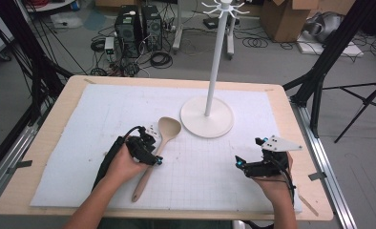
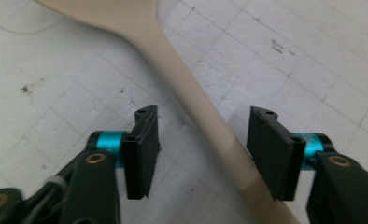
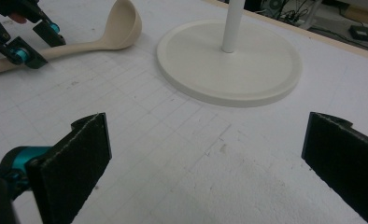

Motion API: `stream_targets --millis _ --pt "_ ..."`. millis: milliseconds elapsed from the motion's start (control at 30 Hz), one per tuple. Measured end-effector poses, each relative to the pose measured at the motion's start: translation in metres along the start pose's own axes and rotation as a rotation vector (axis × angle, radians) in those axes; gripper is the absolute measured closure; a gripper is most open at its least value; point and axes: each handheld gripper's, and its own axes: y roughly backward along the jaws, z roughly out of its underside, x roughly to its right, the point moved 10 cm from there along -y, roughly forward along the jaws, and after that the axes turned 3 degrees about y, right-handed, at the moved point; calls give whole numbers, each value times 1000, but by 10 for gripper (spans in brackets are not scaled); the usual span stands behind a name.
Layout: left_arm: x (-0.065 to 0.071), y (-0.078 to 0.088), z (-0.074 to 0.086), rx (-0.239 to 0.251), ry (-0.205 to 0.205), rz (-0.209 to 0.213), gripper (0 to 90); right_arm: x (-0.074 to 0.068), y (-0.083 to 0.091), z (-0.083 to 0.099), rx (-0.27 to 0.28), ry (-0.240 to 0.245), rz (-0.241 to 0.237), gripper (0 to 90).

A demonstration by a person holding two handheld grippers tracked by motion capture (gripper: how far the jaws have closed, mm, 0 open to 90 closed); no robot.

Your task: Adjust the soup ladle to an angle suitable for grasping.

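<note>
The long pale wooden ladle-shaped spoon [image 1: 156, 148] lies flat on the white gridded foam mat [image 1: 81, 143], with its bowl at the far end, just left of the round base of the white metal hanger stand [image 1: 207, 117], and its handle running toward the near edge. The left gripper [image 1: 153, 157] sits low over the middle of the handle; in the left gripper view the left gripper [image 2: 203, 149] straddles the handle, which passes between the two black pads [image 2: 142, 149] closer to the right one, with a gap visible at each side, so the pads do not yet press on the wood and the spoon is not grasped. The right gripper [image 1: 241, 164] rests over bare mat at the near right, well apart from the spoon and the stand; in the right gripper view the right gripper [image 3: 205, 168] has its jaws spread wide with nothing between them
</note>
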Motion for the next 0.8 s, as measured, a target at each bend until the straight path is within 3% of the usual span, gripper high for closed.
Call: stream_targets --millis 333,700,800 --pt "8 -1 -2 -68 -23 -40 580 -1 -2 2 -11 6 2 1" --pt "9 -1 -5 -155 19 -68 625 -1 -3 2 -15 6 1 1" --pt "9 -1 -5 -152 21 -65 668 0 -3 2 -15 9 3 1"
